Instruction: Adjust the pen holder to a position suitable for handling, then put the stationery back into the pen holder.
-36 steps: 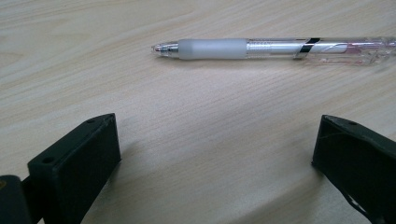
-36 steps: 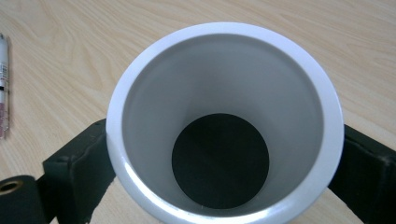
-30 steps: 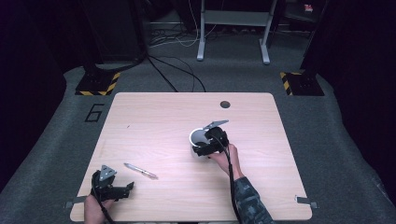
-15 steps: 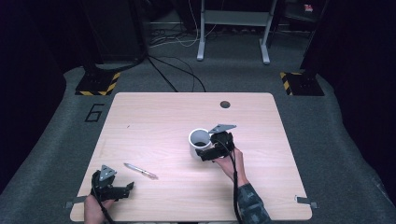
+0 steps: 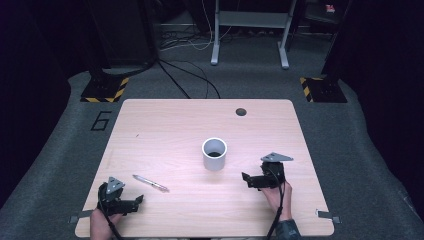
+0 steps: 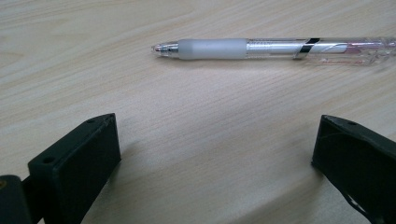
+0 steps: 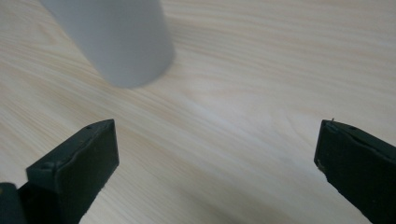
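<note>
Now | right gripper [image 5: 248, 181] spread, empty, near cup [image 5: 214, 154] | left gripper [image 5: 136, 201] spread by pen [image 5: 150, 183]

Table [image 5: 165, 130] brightly lit, surroundings dark; cup [image 7: 116, 42] blurred in right gripper view.

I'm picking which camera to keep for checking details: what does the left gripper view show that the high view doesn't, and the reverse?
Left gripper view alone: the clear plastic pen's metal tip, frosted grip and silver band, lying just beyond that tool's open jaws. High view alone: the white cylindrical cup mid-table, the right tool open beside it, both hands, the floor. Shared: pen, left tool, light wooden table.
</note>
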Available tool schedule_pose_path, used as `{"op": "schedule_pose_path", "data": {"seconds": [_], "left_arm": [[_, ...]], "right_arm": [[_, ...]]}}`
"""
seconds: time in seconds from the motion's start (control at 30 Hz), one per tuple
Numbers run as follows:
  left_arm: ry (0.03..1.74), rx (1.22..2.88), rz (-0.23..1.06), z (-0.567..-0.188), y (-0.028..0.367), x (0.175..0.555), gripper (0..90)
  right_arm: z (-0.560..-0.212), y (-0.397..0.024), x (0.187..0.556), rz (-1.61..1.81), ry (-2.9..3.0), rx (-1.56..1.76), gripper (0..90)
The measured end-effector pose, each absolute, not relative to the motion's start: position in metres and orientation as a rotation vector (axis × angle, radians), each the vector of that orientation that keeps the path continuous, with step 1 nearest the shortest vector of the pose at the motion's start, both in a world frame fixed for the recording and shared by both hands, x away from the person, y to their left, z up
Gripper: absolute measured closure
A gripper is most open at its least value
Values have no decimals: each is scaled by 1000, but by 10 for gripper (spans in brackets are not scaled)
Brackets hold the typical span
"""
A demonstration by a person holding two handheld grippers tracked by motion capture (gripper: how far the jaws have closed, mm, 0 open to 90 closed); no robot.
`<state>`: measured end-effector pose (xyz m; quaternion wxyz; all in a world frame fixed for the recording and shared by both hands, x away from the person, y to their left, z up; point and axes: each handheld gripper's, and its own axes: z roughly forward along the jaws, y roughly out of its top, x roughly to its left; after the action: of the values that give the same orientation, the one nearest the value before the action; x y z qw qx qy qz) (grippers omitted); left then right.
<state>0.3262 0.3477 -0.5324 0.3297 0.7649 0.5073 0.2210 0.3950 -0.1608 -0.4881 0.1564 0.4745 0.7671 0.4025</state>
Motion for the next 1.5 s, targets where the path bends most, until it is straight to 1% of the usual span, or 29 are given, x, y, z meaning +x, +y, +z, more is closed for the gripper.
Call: {"op": "schedule_pose_path", "data": {"seconds": [0.3, 0.37, 0.5, 0.7, 0.83, 0.9, 0.97, 1.03, 1.2, 1.37, 1.5], "left_arm": [[1327, 2002, 577, -532, 348, 326, 9], [1327, 2002, 577, -532, 348, 326, 9], [1328, 2000, 577, -532, 348, 326, 8], [1326, 2004, 579, -532, 348, 326, 8], [1272, 2078, 530, -529, 353, 327, 12], [1253, 2092, 519, -527, 355, 328, 33], [1216, 2116, 501, -524, 359, 328, 69], [1173, 2118, 496, -520, 361, 330, 68], [1066, 2193, 495, -504, 364, 341, 81], [979, 2243, 494, -493, 361, 355, 120], [925, 2299, 464, -489, 358, 368, 141]], "right_arm": [[-521, -211, 378, 995, 2094, 1520, 0], [-525, -220, 374, 982, 2069, 1557, 0], [-527, -230, 370, 984, 2054, 1520, 0], [-529, -224, 374, 884, 2099, 1440, 0], [-530, -224, 376, 904, 2108, 1431, 0], [-530, -223, 376, 901, 2106, 1427, 0], [-530, -224, 376, 905, 2111, 1427, 0], [-530, -224, 376, 905, 2110, 1428, 0], [-530, -224, 376, 901, 2108, 1428, 3], [-529, -225, 376, 898, 2115, 1423, 8], [-530, -226, 376, 905, 2113, 1415, 16]]}}
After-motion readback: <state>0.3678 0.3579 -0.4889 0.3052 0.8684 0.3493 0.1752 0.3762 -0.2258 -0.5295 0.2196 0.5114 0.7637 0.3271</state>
